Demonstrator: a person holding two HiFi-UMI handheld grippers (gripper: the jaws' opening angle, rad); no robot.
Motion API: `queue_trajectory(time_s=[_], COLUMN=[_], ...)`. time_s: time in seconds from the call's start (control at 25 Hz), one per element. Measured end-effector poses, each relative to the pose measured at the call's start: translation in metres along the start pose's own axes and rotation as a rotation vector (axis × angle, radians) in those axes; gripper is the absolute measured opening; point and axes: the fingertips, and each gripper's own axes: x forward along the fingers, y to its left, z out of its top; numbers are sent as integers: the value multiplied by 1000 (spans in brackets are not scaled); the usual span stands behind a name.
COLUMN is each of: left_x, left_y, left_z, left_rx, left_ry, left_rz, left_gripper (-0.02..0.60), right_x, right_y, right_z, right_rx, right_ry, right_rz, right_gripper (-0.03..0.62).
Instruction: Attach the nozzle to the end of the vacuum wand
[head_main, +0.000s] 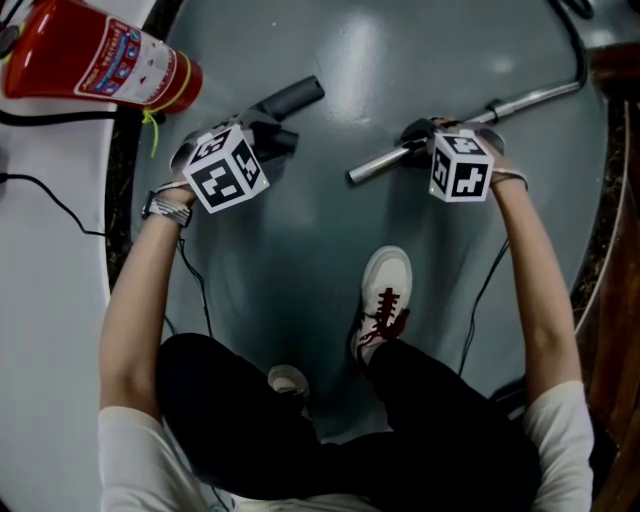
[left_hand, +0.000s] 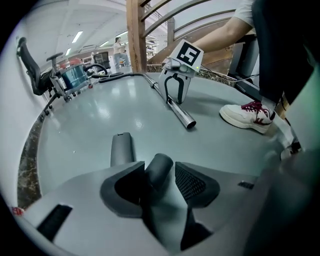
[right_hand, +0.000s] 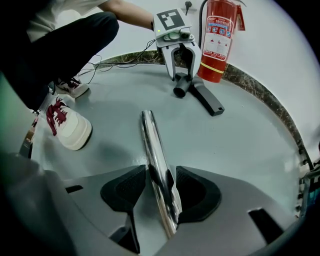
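Observation:
The dark grey nozzle (head_main: 292, 98) lies flat on the grey floor, its round collar toward me. My left gripper (head_main: 262, 135) points steeply down with its jaws astride that collar (left_hand: 159, 167). The jaws are open, and a gap shows at the right pad (left_hand: 192, 182). The chrome wand (head_main: 530, 98) lies to the right with its free end (head_main: 355, 176) toward the nozzle. My right gripper (head_main: 420, 140) straddles the wand (right_hand: 151, 140) close to that end. It is open too, with space on both sides of the tube. The two parts lie apart.
A red fire extinguisher (head_main: 95, 60) lies on its side behind the nozzle by the marble border (right_hand: 250, 82). The person's white shoe (head_main: 385, 290) is planted between the arms. A black hose (left_hand: 120, 76) runs from the wand toward the vacuum canister (left_hand: 75, 75) and an office chair (left_hand: 35, 70).

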Motion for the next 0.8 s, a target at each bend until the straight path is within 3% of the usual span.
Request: queue_trajectory(time_s=[0.16,0.36,0.6,0.8], left_x=[2,10,17,23], left_y=[-1,1,6,2], left_z=[-4,-8,-9,-16], left_rx=[44,153,156,268], left_ry=[20,116,151,242], left_rz=[-7,20,24,13], left_gripper=[195,216,216,216], right_x=[5,6,6,12], right_y=[-1,-1,-2,1], right_z=[4,3,3,3], right_rx=[21,-7,-35,-43], right_ry=[-12,12,16,22], right_rz=[17,24,28,36], right_gripper=[202,202,199,198])
